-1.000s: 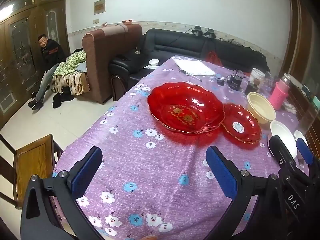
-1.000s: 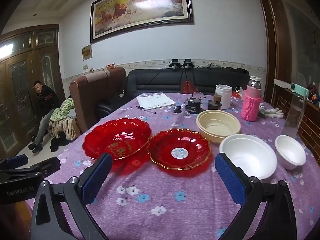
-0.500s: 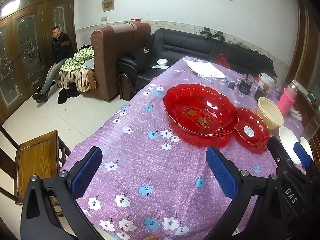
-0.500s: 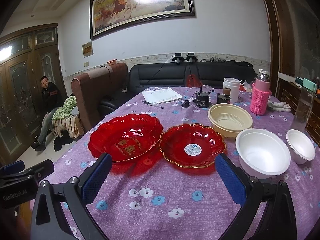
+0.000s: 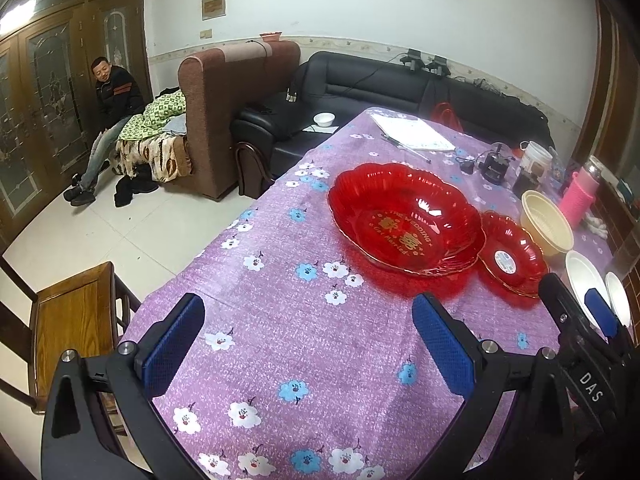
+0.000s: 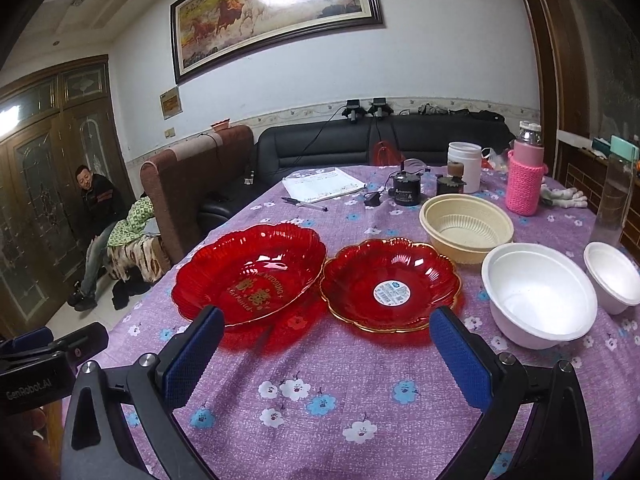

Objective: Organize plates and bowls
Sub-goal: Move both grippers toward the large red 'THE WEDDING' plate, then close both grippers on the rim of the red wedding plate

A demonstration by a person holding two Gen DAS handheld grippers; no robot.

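Left gripper (image 5: 308,344): my jaws are spread wide and hold nothing, above the near part of the purple flowered tablecloth (image 5: 280,320), short of the large red plate (image 5: 404,220).
Right gripper (image 6: 328,352): my jaws are spread wide too, empty, with the near rims of both red plates between the blue pads (image 6: 192,356).
Large red plate: it lies flat on the tablecloth; gold lettering reads "THE WEDDING" in both views.
Small red plate (image 6: 390,284): just right of the large red plate, rims touching or nearly so; a round white sticker sits at its centre.
Cream bowl (image 6: 466,222): behind and to the right of the small red plate, upright.
Large white bowl (image 6: 538,292): right of the small red plate, upright.
Small white bowl (image 6: 612,274): just right of the large white bowl.
Only the left wrist view shows: a wooden chair (image 5: 68,320) at the table's left edge and a white bowl on the black sofa (image 5: 324,119).
Only the right wrist view shows: the whole horse painting (image 6: 276,8) and a tall clear bottle (image 6: 614,192) behind the small white bowl.
Both views: a seated man (image 5: 108,120) far left of the large red plate, and a pink-sleeved flask (image 6: 524,172) beyond the cream bowl.
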